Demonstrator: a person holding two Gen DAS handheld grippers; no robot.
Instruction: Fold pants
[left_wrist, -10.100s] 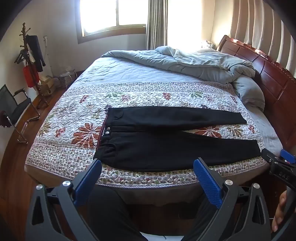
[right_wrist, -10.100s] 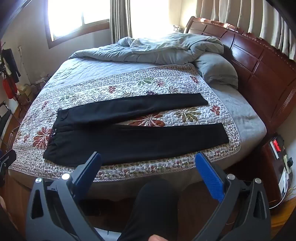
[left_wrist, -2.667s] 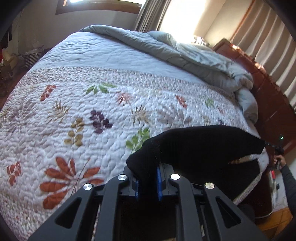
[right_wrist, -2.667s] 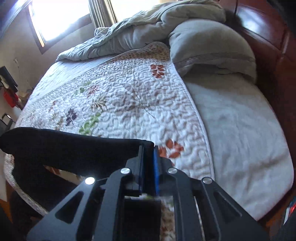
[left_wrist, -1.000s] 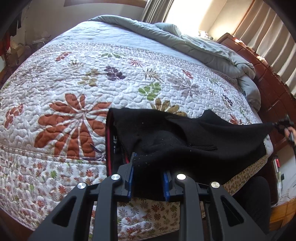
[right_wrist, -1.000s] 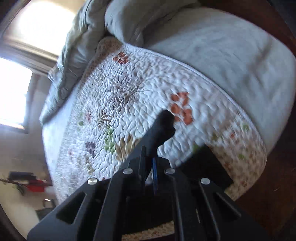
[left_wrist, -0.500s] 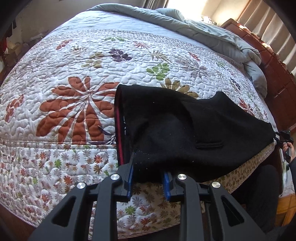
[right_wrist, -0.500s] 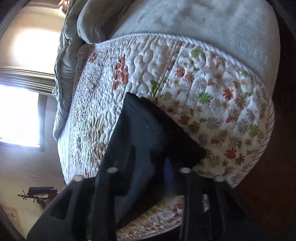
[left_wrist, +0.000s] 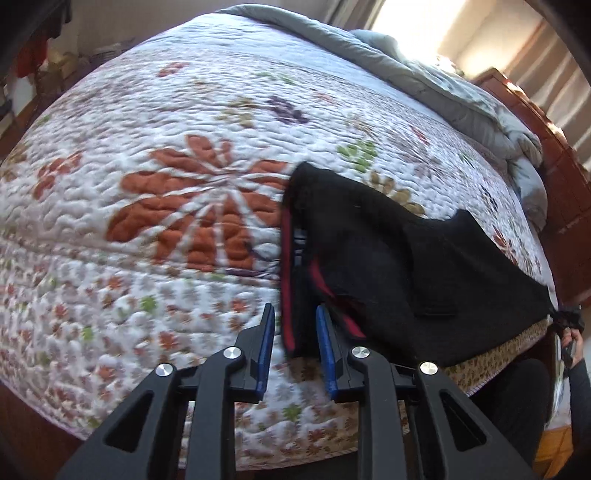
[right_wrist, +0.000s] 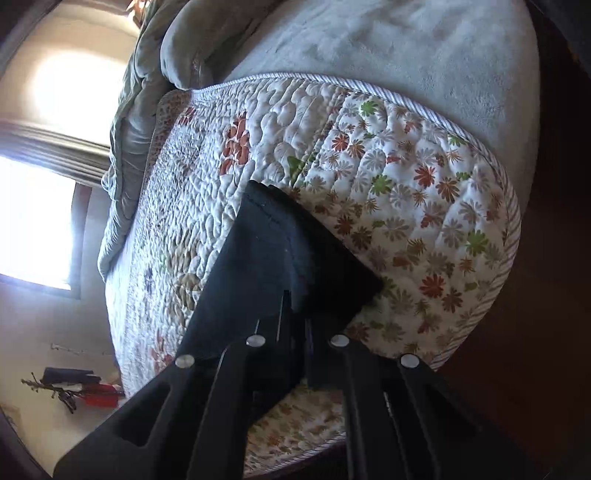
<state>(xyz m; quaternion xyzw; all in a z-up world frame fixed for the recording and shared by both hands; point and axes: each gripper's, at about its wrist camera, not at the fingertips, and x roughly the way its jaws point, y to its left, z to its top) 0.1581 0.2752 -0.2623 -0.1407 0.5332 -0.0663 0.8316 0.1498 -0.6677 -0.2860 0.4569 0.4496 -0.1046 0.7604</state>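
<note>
step: lay pants (left_wrist: 388, 266) flat on bed (left_wrist: 166, 147) | left tool (left_wrist: 294, 314): jaws just narrowed, waistband (left_wrist: 291, 258) between them, bite unclear | right tool (right_wrist: 295, 314): clenched on hems (right_wrist: 295, 251) | pants: stretched between tools | tip: pull taut, lower level, match edges

The left wrist view sits close above the near edge of the floral quilt (left_wrist: 155, 229), looking steeply down and across the bed toward the grey duvet (left_wrist: 424, 85) and wooden headboard (left_wrist: 565, 177) at two o'clock. The right wrist view is nearer still, rolled sideways at the quilt's far corner (right_wrist: 424, 206), so the window (right_wrist: 33, 221) falls at nine o'clock and the grey sheet (right_wrist: 388, 40) at twelve. Both views share the quilt, the duvet, and the black pants (left_wrist: 399, 266) running between them.
</note>
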